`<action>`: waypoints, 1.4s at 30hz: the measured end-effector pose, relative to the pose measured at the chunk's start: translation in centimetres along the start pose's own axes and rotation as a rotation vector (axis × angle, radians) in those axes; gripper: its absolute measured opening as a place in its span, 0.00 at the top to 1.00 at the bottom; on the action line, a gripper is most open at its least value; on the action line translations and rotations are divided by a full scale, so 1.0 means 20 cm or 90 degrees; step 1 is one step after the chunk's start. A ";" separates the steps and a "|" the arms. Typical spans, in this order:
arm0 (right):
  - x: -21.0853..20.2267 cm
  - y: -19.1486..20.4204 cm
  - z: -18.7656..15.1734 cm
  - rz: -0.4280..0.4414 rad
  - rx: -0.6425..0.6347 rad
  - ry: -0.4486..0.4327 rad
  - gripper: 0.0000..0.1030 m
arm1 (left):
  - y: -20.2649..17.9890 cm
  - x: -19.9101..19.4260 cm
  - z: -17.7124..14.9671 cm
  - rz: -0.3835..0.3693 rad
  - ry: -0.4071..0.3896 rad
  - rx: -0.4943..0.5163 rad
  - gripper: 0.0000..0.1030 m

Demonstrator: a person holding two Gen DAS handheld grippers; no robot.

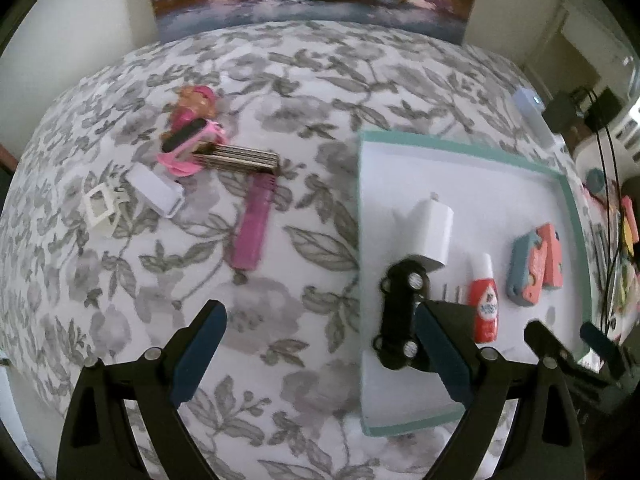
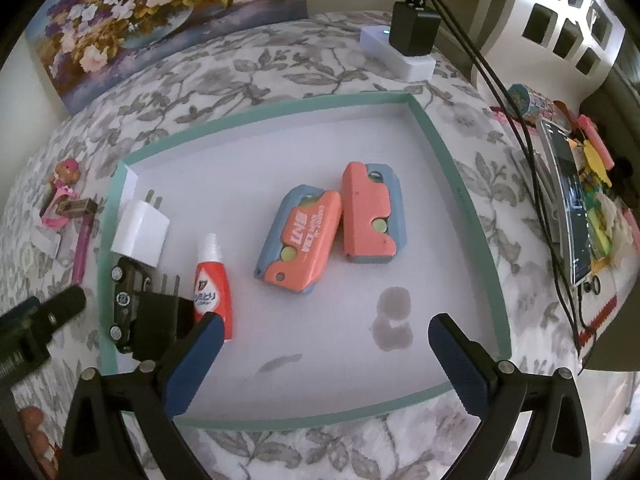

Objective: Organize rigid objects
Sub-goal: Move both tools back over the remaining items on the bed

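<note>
Both claws wide apart, nothing in them. Left claw (image 1: 320, 344) over tray (image 2: 460, 184) edge by toy car (image 1: 400, 316). Right claw (image 2: 324, 348) over tray w/ glue (image 2: 212, 284).

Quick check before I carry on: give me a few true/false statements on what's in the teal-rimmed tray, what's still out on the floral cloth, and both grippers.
1. The white plug charger lies inside the teal-rimmed tray. True.
2. The pink comb is in the tray. False: it lies on the floral cloth.
3. The right gripper holds the red glue bottle. False: its jaws are open and empty.
4. Two orange-and-blue folding cases lie in the tray. True.
5. The left gripper is open. True.
</note>
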State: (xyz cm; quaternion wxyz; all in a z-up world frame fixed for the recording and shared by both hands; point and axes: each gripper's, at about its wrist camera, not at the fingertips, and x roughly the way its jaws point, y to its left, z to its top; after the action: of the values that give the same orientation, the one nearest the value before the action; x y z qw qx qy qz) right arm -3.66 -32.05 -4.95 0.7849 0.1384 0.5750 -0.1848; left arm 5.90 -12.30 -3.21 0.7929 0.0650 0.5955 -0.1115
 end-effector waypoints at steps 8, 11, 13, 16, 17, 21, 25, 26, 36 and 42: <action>-0.05 0.07 0.00 0.002 -0.008 -0.020 0.00 | 0.17 -0.04 0.05 0.019 -0.029 -0.034 0.07; -0.07 0.12 0.01 0.008 -0.016 -0.029 0.00 | 0.24 -0.06 0.08 0.025 -0.042 -0.053 0.07; -0.09 0.15 0.02 0.012 -0.023 -0.037 0.00 | 0.29 -0.07 0.10 0.026 -0.048 -0.065 0.07; -0.10 0.20 0.03 0.021 -0.031 -0.044 0.00 | 0.38 -0.07 0.13 0.033 -0.056 -0.089 0.07; -0.10 0.22 0.03 0.021 -0.036 -0.044 0.00 | 0.40 -0.07 0.13 0.034 -0.057 -0.095 0.07; -0.09 0.28 0.04 0.023 -0.053 -0.043 0.00 | 0.51 -0.06 0.17 0.030 -0.057 -0.123 0.07; -0.10 0.34 0.07 0.036 -0.056 -0.047 0.00 | 0.65 -0.05 0.20 0.026 -0.058 -0.165 0.07; -0.11 0.35 0.08 0.039 -0.055 -0.051 0.00 | 0.67 -0.04 0.20 0.026 -0.058 -0.172 0.07; -0.17 0.63 0.21 0.072 -0.094 -0.090 0.00 | 0.98 0.01 0.22 0.044 -0.061 -0.246 0.07; -0.14 0.87 0.25 0.098 -0.144 -0.085 0.00 | 1.08 0.04 0.22 0.032 -0.059 -0.263 0.07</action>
State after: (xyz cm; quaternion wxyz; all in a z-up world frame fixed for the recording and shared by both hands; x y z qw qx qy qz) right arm 7.60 -18.36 -0.65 0.8438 0.0805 0.5264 -0.0670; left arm 15.72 7.43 -3.35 0.8184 -0.0896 0.5668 0.0300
